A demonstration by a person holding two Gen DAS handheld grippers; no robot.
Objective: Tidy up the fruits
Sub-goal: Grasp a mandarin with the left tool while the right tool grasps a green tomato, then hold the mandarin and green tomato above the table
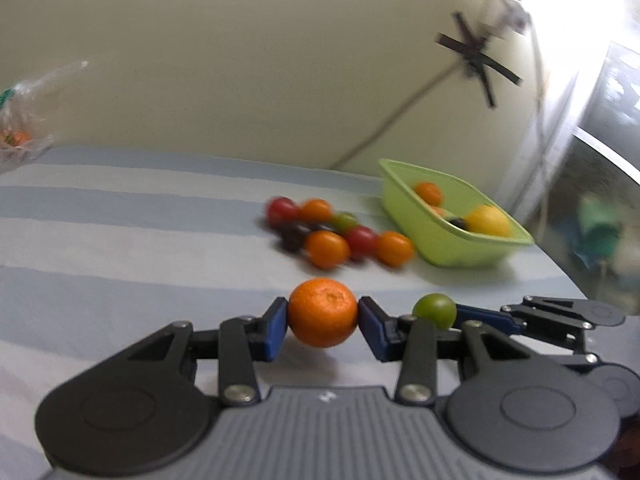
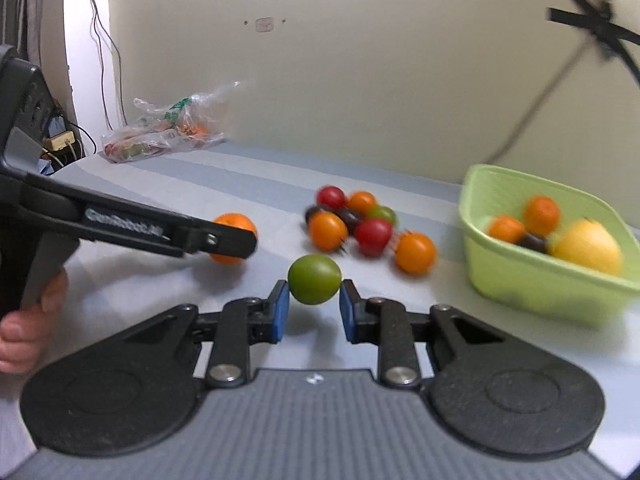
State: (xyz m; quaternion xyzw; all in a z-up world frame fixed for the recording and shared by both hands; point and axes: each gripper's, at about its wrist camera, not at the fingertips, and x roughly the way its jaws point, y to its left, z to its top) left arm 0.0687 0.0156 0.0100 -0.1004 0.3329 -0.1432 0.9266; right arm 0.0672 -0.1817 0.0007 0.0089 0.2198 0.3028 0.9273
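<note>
Left gripper (image 1: 323, 322): blue fingers (image 1: 276, 330) clamped on either side of an orange mandarin (image 1: 323, 312), held just above the striped worktop (image 1: 120, 240).
Right gripper (image 2: 314, 306): fingers (image 2: 280, 312) pressed on a green tomato (image 2: 315, 279) at their tips; it sits just right of the left gripper.
Hand (image 2: 24, 332): grips the left gripper's handle, left of the right fingers.
Loose fruit pile (image 2: 360, 224): red, orange, green and dark pieces, beyond both sets of fingers.
Green basket (image 2: 492, 272): ahead and right of the fingers, holding orange, dark and yellow fruit.
Plastic bag (image 2: 168, 128): far left, against the wall.
</note>
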